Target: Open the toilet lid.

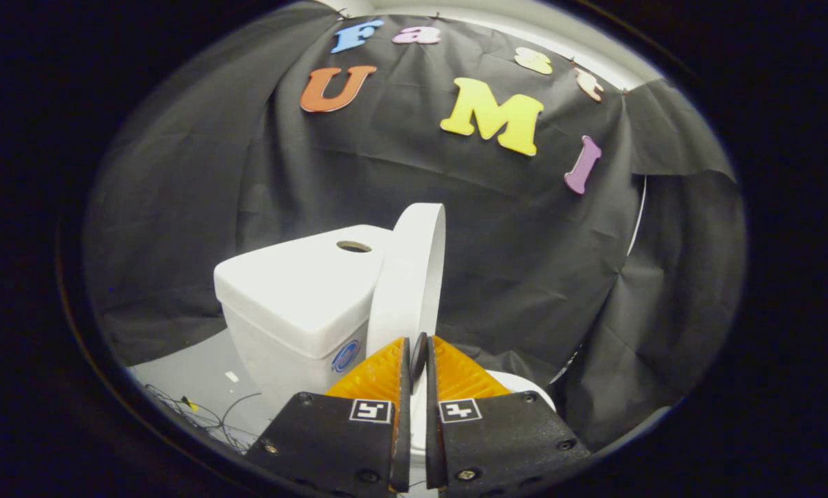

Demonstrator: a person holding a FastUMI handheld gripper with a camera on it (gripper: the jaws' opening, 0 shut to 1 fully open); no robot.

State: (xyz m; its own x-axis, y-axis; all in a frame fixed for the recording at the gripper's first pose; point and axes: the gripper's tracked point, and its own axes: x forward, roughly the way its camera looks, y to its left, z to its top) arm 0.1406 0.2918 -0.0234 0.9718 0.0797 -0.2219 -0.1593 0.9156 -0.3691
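while the toilet lid [408, 277] stands upright, the gripper [418, 349] points level, fingers pinching its edge.

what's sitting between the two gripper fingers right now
The raised toilet lid's front edge. In the gripper view the gripper is closed on it, a finger on each side, with the lid standing upright beside the tank.

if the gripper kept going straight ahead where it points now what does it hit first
The gripper, fingers nearly closed with a thin gap, points at the raised toilet lid, just ahead of its tips. It would probably meet that lid's edge first; depth is uncertain.
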